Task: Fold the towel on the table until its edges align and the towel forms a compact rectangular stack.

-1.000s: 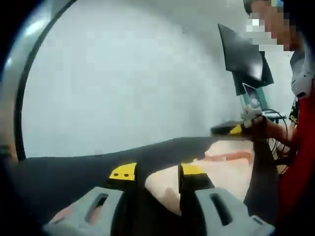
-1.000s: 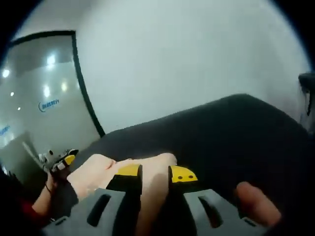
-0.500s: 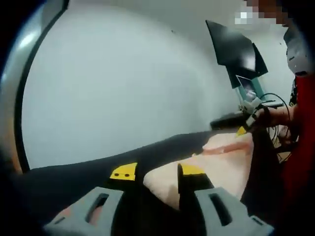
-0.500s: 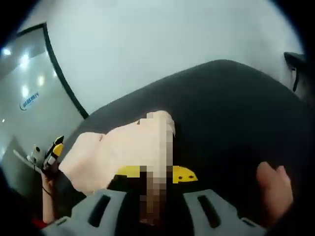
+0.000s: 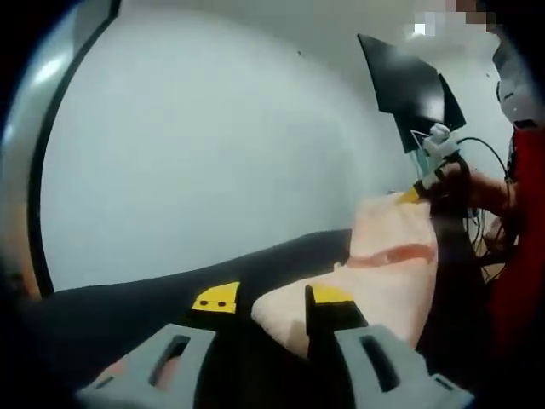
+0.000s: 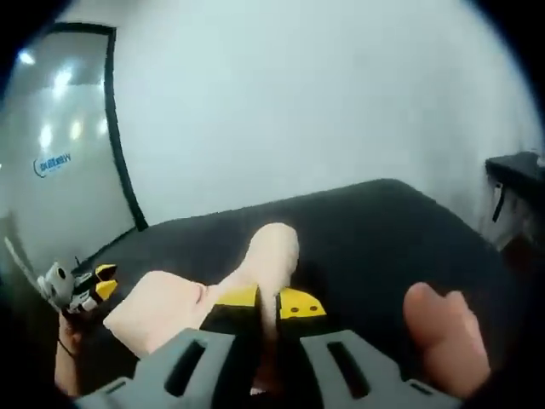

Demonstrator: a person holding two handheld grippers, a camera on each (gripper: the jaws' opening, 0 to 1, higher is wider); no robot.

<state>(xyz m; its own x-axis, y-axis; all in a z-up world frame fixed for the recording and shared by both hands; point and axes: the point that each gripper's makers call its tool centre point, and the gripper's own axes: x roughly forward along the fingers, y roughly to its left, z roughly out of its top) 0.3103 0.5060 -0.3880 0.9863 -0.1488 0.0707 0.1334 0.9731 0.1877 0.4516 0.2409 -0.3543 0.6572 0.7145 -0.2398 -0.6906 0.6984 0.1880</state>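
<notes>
In the left gripper view, the left gripper (image 5: 266, 298) rises from the bottom with its yellow-tipped grey jaws standing apart; the left jaw sits over the dark table surface (image 5: 128, 298), while the right jaw presses against the near edge of the pale peach terry towel (image 5: 383, 281). Whether that jaw actually pins the cloth cannot be told. The towel climbs up and to the right, crossed by a reddish stripe, to where the right gripper (image 5: 419, 189) lifts its far corner, a person's hand (image 5: 473, 192) behind it, in front of a black monitor (image 5: 409, 89) on a stand. In the right gripper view, the left gripper (image 6: 94, 290) shows small at the left edge beside the towel's low end. The towel (image 6: 170, 302) spreads over the black table (image 6: 375, 230) and rises in a narrow fold (image 6: 272, 251) that passes between the right gripper's (image 6: 268, 300) jaws, which are nearly closed and pinch it. At the right a thumb (image 6: 438, 328) of the holding hand shows.
</notes>
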